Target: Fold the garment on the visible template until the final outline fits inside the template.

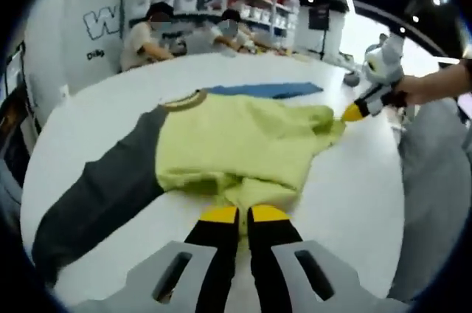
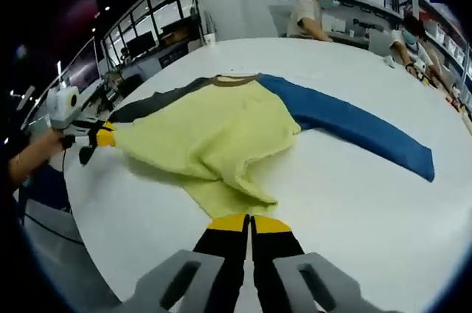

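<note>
Yellow-green long-sleeved garment [image 1: 236, 147] spread on the round white table [image 1: 354, 202], both hand-held grippers pinching its edges.

In the left gripper view the soft, rumpled garment fills the centre, collar toward the upper left, its dark grey sleeve [image 1: 96, 202] running to the lower left, its long axis sleeve to sleeve. In the right gripper view the blue sleeve [image 2: 354, 125] stretches to the right. The left hand-held gripper [image 1: 243, 215], jaws together, pinches the hem at bottom centre; the right hand-held gripper [image 2: 249, 221], likewise closed, grips a folded fabric edge.
</note>
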The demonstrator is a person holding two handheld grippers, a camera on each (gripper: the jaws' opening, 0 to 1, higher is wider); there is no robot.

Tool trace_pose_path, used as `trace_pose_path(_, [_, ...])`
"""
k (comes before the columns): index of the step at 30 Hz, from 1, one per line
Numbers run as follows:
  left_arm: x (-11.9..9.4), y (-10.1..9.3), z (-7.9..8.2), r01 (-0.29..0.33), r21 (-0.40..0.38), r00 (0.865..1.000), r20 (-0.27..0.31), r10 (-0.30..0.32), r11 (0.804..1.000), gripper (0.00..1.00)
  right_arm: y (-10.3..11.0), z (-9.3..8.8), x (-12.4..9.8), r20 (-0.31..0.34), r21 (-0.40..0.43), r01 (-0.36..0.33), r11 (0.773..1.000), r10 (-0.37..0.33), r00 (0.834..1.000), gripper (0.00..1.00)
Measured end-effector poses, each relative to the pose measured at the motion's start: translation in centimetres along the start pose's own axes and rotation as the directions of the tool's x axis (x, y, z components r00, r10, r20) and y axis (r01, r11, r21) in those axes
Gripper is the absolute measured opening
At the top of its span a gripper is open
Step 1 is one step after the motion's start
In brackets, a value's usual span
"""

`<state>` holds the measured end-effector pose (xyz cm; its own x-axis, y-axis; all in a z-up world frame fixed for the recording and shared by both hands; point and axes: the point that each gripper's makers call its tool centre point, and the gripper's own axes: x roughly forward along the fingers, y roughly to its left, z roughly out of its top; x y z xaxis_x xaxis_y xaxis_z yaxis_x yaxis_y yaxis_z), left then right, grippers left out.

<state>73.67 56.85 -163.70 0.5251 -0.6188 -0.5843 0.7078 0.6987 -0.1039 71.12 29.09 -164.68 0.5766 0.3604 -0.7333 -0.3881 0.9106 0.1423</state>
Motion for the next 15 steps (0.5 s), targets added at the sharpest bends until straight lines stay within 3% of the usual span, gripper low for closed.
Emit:
trace_pose_path(1, [-0.1,-0.1,0.2,0.002,-0.007,1.0,0.006,-0.002,1.0,0.05,0.0,0.1,-0.1,0.004,-0.002,-0.001,1.0,0.001,1.0,0.0])
trace_pose_path(2, [-1.9,-0.6,2.1,0.054,-0.109,0.996,0.079,-0.045,0.993,0.05,0.6,2.4,-2.0,0.074,-0.003,-0.021,1.0,0.022,0.997,0.0])
trace_pose_path(3, [-3.0,-0.1,3.6,0.057,-0.177,0.989,0.146,-0.031,0.983,0.05,0.8,2.8,-2.4,0.083,0.002,-0.024,1.0,0.024,0.996,0.0])
trace_pose_path(4, [-3.7,0.9,3.9,0.064,-0.226,0.985,0.169,-0.026,0.972,0.04,1.3,3.7,-3.2,0.114,0.015,-0.043,0.999,0.041,0.993,0.0])
trace_pose_path(8, [-3.9,2.1,4.8,0.06,-0.276,0.983,0.182,-0.01,0.959,0.04,1.4,4.5,-4.4,0.139,0.026,-0.046,0.999,0.042,0.989,0.0])
trace_pose_path(11, [-2.5,3.7,3.9,0.02,-0.303,0.988,0.15,0.026,0.953,0.05,0.9,4.6,-3.9,0.152,0.046,-0.044,0.998,0.036,0.988,0.0])
trace_pose_path(15, [0.3,5.2,2.6,-0.027,-0.322,0.99,0.12,0.069,0.946,0.05,0.3,3.8,-2.9,0.122,0.072,-0.034,0.997,0.025,0.992,0.0])
